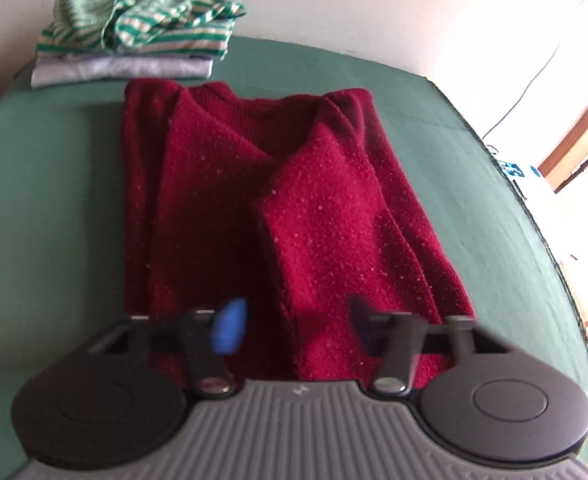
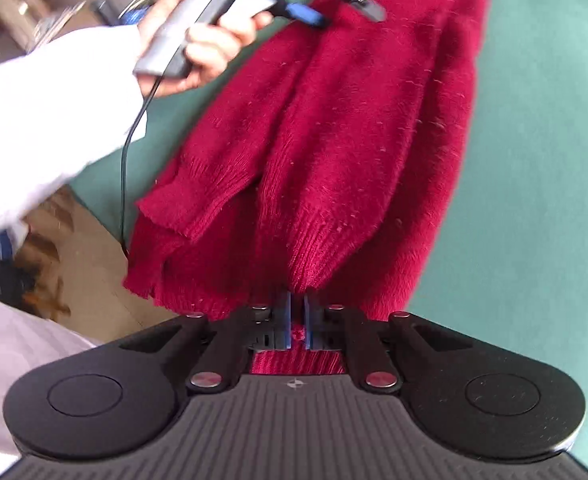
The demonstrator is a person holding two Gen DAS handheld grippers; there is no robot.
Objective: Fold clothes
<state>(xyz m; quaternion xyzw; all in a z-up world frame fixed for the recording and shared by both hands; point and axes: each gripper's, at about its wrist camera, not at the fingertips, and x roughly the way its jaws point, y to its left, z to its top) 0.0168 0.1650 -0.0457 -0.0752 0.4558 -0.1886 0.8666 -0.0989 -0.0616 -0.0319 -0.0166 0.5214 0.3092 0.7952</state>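
wool: a dark red knitted sweater (image 1: 294, 208) lies flat on the green counter (image 1: 46, 200), sleeves folded in over the body, collar at the far end, ribbed hem at the near end.
long axis: it runs from the hem, by both hand-held grippers, straight away toward the collar.
right hand-held gripper (image 2: 297, 322): its blue pads are nearly together on a pinch of the ribbed hem, so it holds the sweater at the hem edge, which overhangs the counter's near side.
left hand-held gripper (image 1: 294, 328): over the same hem end; its pads stand apart with knit below and between them, and i judge no grip is made yet. from the right wrist view the hand (image 2: 198, 40) in a white sleeve (image 2: 46, 120) carries it above the sweater.
nearer: both sit at the hem; the collar lies farthest from them.
next move, as a judgement: carry the hem along the long axis toward the collar.
texture: fuzzy, thick, pilled with pale lint; likely to sag if lifted by one point.
beyond the collar: a folded stack (image 1: 134, 40), green-striped cloth on grey.
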